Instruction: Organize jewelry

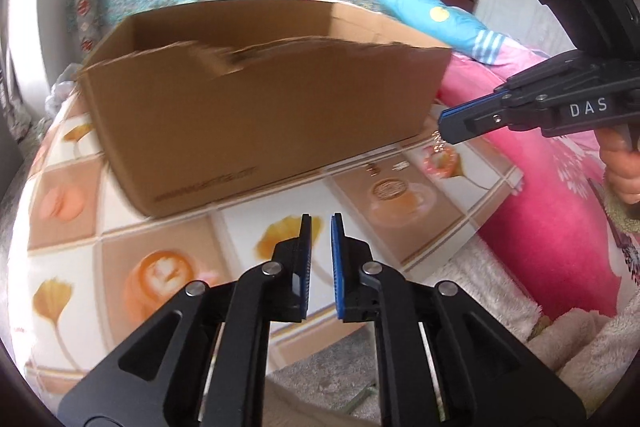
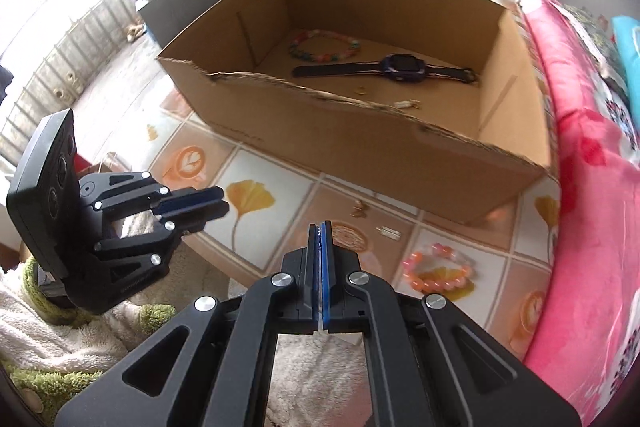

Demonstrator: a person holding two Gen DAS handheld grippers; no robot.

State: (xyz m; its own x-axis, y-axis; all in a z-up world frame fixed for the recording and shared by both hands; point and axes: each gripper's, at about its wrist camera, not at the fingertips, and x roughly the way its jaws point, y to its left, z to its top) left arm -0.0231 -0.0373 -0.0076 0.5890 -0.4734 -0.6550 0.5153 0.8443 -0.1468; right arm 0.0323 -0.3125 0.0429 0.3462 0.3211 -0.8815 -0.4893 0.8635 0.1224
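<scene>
Gold trinket (image 1: pixel 438 142), left wrist view: hangs pinched in right gripper (image 1: pixel 443 126), short of cardboard box (image 1: pixel 260 115); left gripper (image 1: pixel 320 221) slightly parted, empty. Right wrist view: pink bracelet (image 2: pixel 438 269) outside on cloth. Risks slipping from thin pinch, dropping short of the box.

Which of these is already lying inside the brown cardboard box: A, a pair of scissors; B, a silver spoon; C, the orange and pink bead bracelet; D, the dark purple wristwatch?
D: the dark purple wristwatch lies on the floor of the brown cardboard box, beside a multicoloured bead bracelet, while the orange and pink bead bracelet is still outside on the patterned cloth.
</scene>
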